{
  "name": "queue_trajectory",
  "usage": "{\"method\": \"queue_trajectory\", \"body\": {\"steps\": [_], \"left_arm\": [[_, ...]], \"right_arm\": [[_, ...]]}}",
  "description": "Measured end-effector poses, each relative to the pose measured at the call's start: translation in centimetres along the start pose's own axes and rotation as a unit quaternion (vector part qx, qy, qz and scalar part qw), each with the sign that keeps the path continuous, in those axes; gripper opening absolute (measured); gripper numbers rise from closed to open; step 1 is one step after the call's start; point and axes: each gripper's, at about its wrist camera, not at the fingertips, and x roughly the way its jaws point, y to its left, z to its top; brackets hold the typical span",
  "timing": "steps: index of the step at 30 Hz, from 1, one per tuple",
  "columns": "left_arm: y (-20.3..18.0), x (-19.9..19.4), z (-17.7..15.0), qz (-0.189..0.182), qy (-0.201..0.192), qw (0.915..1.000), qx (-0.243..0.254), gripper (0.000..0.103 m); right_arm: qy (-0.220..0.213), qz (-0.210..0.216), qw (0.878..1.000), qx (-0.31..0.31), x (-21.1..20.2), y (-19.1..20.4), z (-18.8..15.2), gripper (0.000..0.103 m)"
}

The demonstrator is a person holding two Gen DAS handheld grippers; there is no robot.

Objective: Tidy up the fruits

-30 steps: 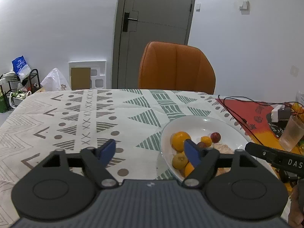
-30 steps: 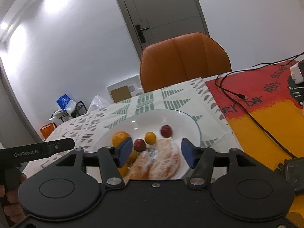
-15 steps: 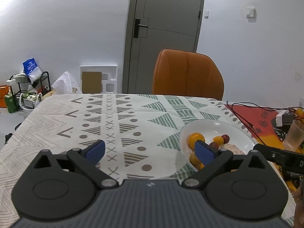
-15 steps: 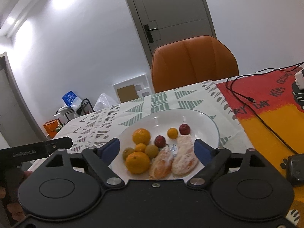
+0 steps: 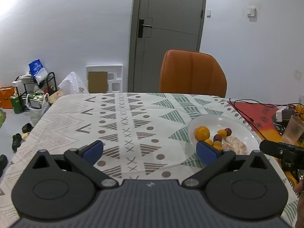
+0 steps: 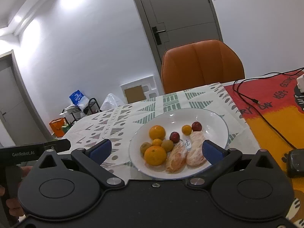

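A white plate (image 6: pixel 218 119) (image 5: pixel 207 121) sits on the patterned tablecloth and holds several fruits: oranges (image 6: pixel 154 155), small dark red fruits (image 6: pixel 174 136), greenish fruits (image 6: pixel 167 145) and two peeled citrus pieces (image 6: pixel 195 152). My right gripper (image 6: pixel 156 151) hangs open just in front of the plate, its blue pads wide apart, nothing held. My left gripper (image 5: pixel 150 150) is open over the tablecloth to the left of the plate, empty. In the left wrist view the right pad (image 5: pixel 206 152) hides the plate's near edge.
An orange chair (image 5: pixel 192 72) stands behind the table. A black cable (image 6: pixel 266 117) runs over the red and yellow mat (image 6: pixel 275 114) at right. A translucent cup (image 5: pixel 293 129) and a white adapter (image 5: pixel 283 112) sit at far right. Clutter lies on the floor at left.
Both grippers have pulled back and up from the plate and their jaws have opened wider. More of the fruit on the plate shows in the right wrist view.
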Motion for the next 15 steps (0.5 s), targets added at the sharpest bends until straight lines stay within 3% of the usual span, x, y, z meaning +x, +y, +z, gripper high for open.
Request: {"method": "queue_trajectory", "body": {"steps": [15], "left_arm": [[2.4,-4.0,-1.1,-0.004,0.017,0.9998,-0.006,0.103]], "right_arm": [[0.005,0.014,1.000,-0.022,-3.5,2.5,-0.3,0.103]]}}
